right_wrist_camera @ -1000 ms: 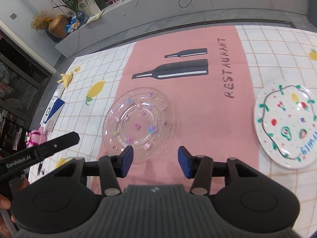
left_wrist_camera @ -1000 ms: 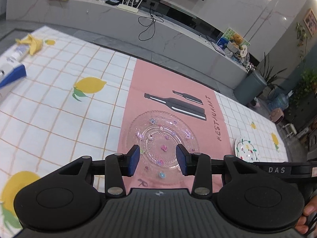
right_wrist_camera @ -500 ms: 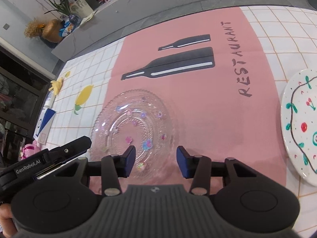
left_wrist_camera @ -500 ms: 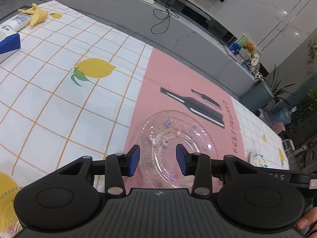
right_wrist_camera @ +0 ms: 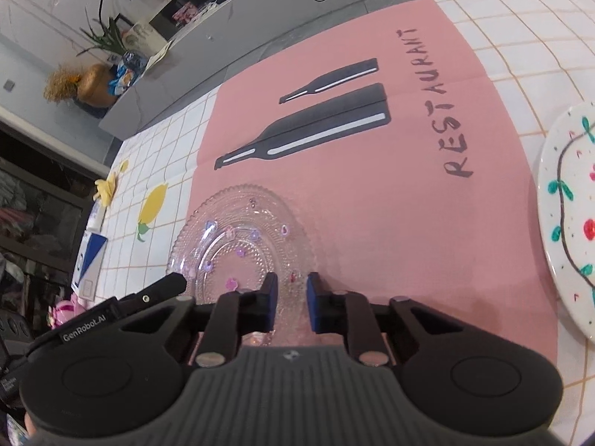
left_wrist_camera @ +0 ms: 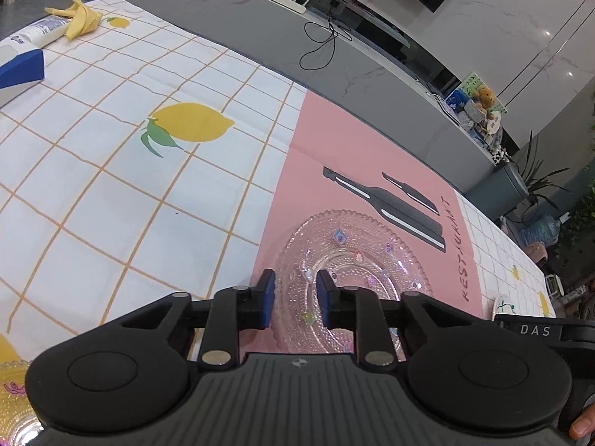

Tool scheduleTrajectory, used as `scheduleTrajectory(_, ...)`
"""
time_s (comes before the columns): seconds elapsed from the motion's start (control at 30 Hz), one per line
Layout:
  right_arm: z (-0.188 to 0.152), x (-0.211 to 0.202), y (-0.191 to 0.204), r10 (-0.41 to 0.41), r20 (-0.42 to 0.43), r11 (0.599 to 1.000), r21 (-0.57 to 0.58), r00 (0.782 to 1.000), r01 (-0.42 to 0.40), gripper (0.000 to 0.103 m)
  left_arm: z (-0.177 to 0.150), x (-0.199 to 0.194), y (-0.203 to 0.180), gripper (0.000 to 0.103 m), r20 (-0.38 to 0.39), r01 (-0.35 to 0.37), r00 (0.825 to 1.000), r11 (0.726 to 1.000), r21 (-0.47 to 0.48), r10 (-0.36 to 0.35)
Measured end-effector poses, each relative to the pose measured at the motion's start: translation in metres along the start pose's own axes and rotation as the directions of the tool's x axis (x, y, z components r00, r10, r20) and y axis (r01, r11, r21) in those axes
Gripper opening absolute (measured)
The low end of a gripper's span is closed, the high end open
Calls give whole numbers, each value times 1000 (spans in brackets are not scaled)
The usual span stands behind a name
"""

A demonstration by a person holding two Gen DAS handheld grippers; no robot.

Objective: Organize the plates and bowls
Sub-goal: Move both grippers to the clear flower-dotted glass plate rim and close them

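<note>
The left gripper has just narrowed its fingers over the near left rim of the glass plate. The right gripper has done likewise at the near right rim. Whether either pair actually pinches the rim I cannot tell. The plate is round, with no long axis, and lies flat, face up, on the pink mat on the surface. Only the left view shows a yellow dish at the near left. The right view alone shows the painted plate large, beside the mat.
</note>
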State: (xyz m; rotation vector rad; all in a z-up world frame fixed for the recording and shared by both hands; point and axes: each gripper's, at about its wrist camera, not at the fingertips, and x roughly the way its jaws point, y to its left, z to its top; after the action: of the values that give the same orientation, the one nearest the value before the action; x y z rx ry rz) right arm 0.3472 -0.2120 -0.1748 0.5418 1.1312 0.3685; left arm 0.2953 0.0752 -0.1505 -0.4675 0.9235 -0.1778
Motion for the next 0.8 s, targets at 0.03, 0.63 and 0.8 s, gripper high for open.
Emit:
scheduleTrajectory(0.03, 0, 0, -3, 4, 2, 1000, 15, 1000, -4, 8, 0, 0, 1, 19, 2, -3, 1000, 1000, -10, 3)
scheduleTrajectory(0.63, -22, -75, 12, 12, 103, 993, 114, 995, -24, 8, -3, -78, -36, 17, 93, 99, 991, 994, -47, -95)
scheduleTrajectory(0.8, -39, -121, 14, 57, 160, 989, 124, 985, -77, 8, -10, -116, -63, 17, 127, 153, 981, 988, -22, -149)
